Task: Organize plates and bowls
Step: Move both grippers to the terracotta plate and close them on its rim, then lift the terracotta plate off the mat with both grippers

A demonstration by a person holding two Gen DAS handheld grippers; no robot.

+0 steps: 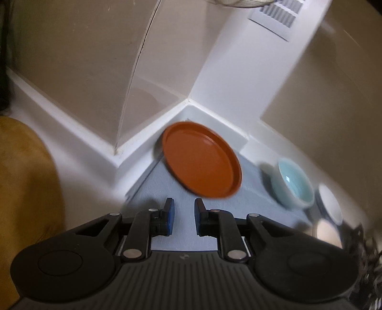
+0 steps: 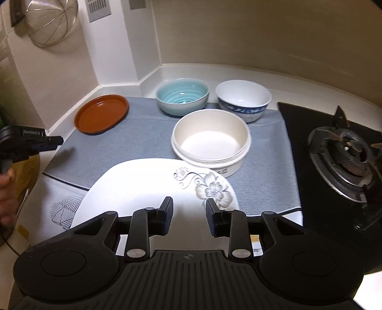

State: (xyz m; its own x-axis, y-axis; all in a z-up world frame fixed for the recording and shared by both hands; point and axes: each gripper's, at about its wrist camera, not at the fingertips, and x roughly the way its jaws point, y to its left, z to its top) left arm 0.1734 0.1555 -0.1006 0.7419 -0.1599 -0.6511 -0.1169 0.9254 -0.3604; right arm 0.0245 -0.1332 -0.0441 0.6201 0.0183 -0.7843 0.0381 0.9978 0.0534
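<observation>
An orange plate (image 1: 200, 164) (image 2: 101, 114) lies at the far left corner of the grey mat (image 2: 143, 133), just ahead of my left gripper (image 1: 184, 214) (image 2: 61, 140). That gripper's jaws are nearly closed, with a narrow gap and nothing between them. A white plate with a flower print (image 2: 143, 181) lies over the mat's near edge. My right gripper (image 2: 189, 212) hovers open above it without touching it. Behind it stand a cream round bowl (image 2: 211, 140), a teal bowl (image 2: 182, 95) (image 1: 294, 183) and a white bowl with a blue pattern (image 2: 243, 100) (image 1: 330, 205).
A black gas stove (image 2: 346, 152) borders the mat on the right. White walls close the counter's back and left corner, and a wire strainer (image 2: 51, 21) hangs there. A person's hand (image 2: 7, 190) holds the left gripper. A yellow object (image 1: 23, 190) sits left of the counter.
</observation>
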